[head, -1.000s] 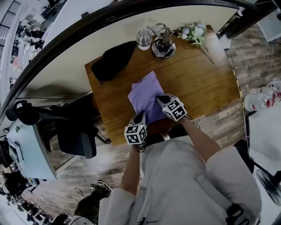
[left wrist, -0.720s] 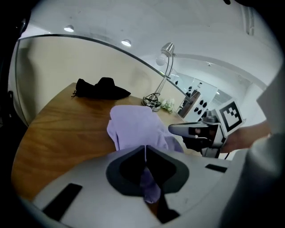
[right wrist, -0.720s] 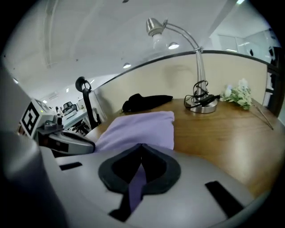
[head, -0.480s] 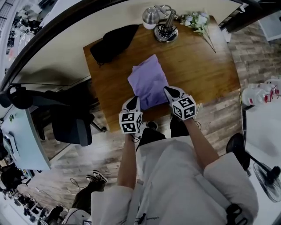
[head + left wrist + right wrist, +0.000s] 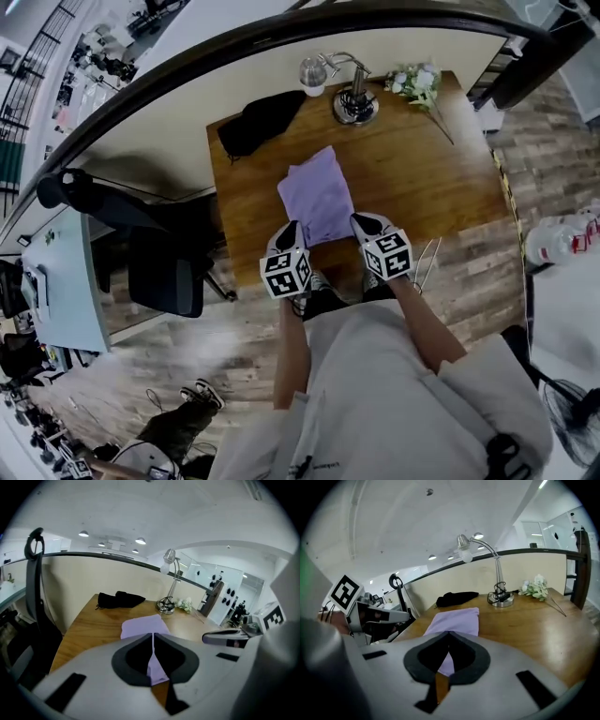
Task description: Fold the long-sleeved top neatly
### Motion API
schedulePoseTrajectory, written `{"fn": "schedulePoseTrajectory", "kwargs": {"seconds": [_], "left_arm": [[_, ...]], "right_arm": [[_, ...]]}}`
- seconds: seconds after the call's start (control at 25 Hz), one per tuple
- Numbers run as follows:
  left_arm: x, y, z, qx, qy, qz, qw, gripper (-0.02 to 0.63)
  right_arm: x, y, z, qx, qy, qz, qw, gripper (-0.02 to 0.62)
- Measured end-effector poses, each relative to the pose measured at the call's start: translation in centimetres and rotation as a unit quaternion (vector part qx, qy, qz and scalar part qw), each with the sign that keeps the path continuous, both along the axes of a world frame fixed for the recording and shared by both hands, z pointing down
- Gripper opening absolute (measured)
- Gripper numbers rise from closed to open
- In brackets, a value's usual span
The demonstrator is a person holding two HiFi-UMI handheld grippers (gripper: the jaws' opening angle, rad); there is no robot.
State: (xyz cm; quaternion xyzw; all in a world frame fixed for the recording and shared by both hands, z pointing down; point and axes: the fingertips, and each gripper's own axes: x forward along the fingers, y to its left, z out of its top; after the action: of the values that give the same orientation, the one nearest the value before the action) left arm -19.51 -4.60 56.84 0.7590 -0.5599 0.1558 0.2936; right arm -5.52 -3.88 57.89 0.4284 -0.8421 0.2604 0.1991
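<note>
Head view, task thing: we see the long-sleeved top (image 5: pixel 319 195) lying near the middle of the wooden table (image 5: pixel 441 178) as a compact lilac rectangle. No sleeve shows outside it.
Head view, grippers: the left gripper (image 5: pixel 293 229) stands at 7 o'clock of the top and the right gripper (image 5: pixel 360 220) at 4 o'clock, both by its near edge. From here we cannot tell whether either touches the cloth.
Head view, surroundings: a black bundle (image 5: pixel 260 122) lies at 11 o'clock of the top. A desk lamp (image 5: pixel 353 101) and, beyond it, flowers (image 5: pixel 412 80) stand at 1 o'clock. An office chair (image 5: pixel 164 281) stands off the table at 8 o'clock.
Left gripper view: its jaws are clenched tip to tip and grasp nothing. The lilac cloth shows only through the opening behind the tips, lying flat on the table at 12 o'clock.
Right gripper view: here too the jaws are pressed together and empty, with the top flat on the wood ahead at 12 o'clock.
Progress: we judge the folding done or very nearly so. At most, a squaring of the slightly skewed edges is left.
Materials: the top is soft, matte, limp fabric with rounded fold edges. The table is smooth wood with a faint sheen. The bundle is slack dark cloth. The lamp is polished metal on a curved neck.
</note>
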Motion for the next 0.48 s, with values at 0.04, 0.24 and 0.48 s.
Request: {"fn": "schedulePoseTrajectory", "kwargs": {"seconds": [0.04,0.24,0.48], "left_arm": [[0.3,0.6,-0.4,0.004,0.006,-0.016,0.9998,0.029],[2.1,2.0,-1.8,0.042,-0.022,-0.034,0.9983,0.029],[2.5,3.8,-4.1,0.069,-0.043,-0.050,0.9954,0.023]], "right_arm": [[-0.2,0.2,-0.8,0.011,-0.002,-0.015,1.000,0.005],[-0.3,2.1,-3.2,0.051,-0.002,-0.068,0.996,0.005],[0.8,3.1,-4.7,0.072,-0.018,-0.085,0.994,0.005]]}}
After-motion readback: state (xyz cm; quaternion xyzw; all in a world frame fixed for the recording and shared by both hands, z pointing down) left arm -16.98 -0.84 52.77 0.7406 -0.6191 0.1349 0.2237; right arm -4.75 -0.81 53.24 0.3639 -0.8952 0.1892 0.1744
